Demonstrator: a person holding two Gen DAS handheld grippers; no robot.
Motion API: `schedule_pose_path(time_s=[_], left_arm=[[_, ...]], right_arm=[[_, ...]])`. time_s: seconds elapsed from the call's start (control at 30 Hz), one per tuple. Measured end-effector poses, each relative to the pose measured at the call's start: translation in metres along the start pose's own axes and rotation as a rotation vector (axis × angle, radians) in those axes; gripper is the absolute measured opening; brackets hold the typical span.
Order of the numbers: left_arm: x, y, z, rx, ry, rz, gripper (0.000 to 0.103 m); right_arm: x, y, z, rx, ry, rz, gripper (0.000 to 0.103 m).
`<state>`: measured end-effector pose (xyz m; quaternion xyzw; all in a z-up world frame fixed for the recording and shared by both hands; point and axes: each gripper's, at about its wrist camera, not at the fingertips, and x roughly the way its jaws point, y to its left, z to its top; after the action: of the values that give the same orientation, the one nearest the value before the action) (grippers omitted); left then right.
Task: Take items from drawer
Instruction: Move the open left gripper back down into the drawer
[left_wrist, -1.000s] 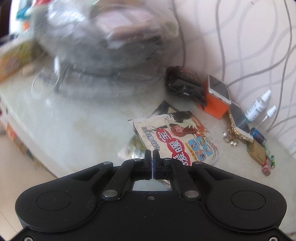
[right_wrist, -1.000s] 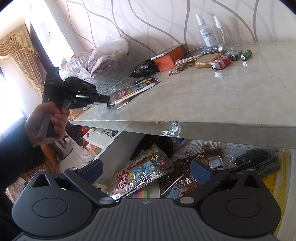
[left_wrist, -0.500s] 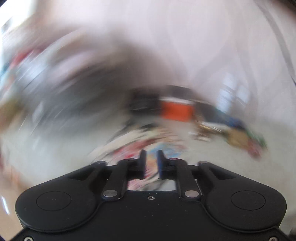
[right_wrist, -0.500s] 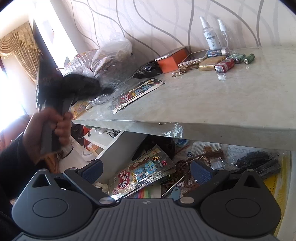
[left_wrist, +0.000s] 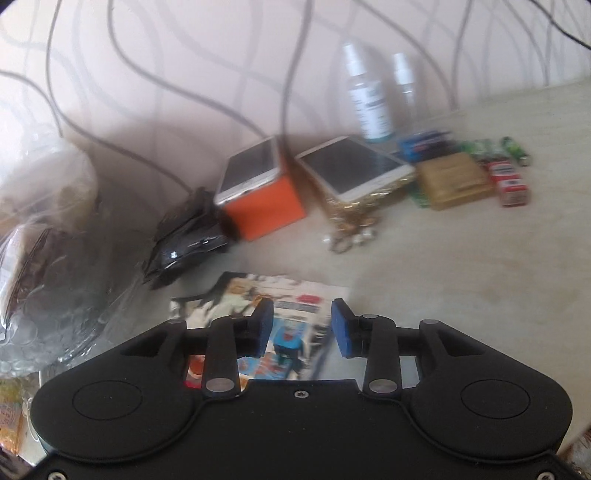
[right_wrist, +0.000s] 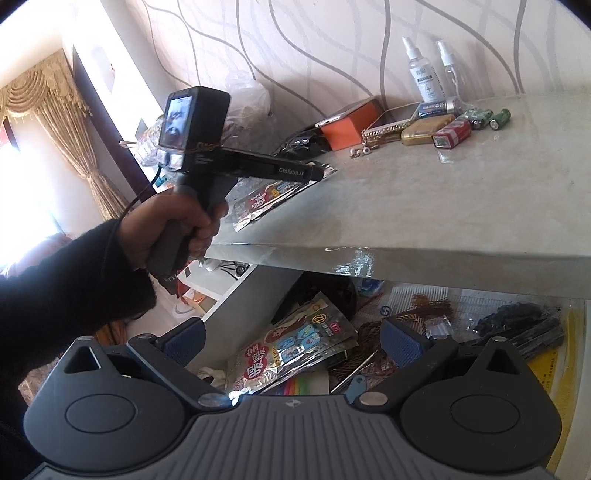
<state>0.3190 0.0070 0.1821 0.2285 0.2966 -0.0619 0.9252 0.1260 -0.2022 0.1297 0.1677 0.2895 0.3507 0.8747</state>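
Glossy foil packet (left_wrist: 280, 306) on a smooth, polished stone-look tabletop (left_wrist: 461, 266)

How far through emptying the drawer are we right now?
Done: one foil packet lies on the tabletop.
In hand: nothing; the left tool is opening above that packet with no grip on it, and the right tool hangs open over the drawer.
Left: another foil packet, brown wiry bundles and black pieces remain in the drawer.

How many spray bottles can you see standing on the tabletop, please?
2. The labelled spray bottle stands against the wall behind the gold box; the clear spray bottle stands just right of it. No others show.
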Motion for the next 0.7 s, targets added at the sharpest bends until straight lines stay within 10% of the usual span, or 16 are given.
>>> schedule_pose_path(time_s=[0.43,0.57,0.7], left_arm=[[0.012,0.04,0.005,-0.164,-0.053,0.111,0.044],[-0.018,0.032,0.002,-0.157,-0.091,0.005,0.052],[-0.06,0.006,-0.015,-0.042,-0.055,-0.267,0.06]], right_arm=[[0.0,0.001,-0.001,-0.009,0.004,0.003,0.103],[0.001,0.001,0.0,-0.011,0.01,0.003,0.103],[0.001,0.0,0.0,-0.003,0.016,0.009,0.103]])
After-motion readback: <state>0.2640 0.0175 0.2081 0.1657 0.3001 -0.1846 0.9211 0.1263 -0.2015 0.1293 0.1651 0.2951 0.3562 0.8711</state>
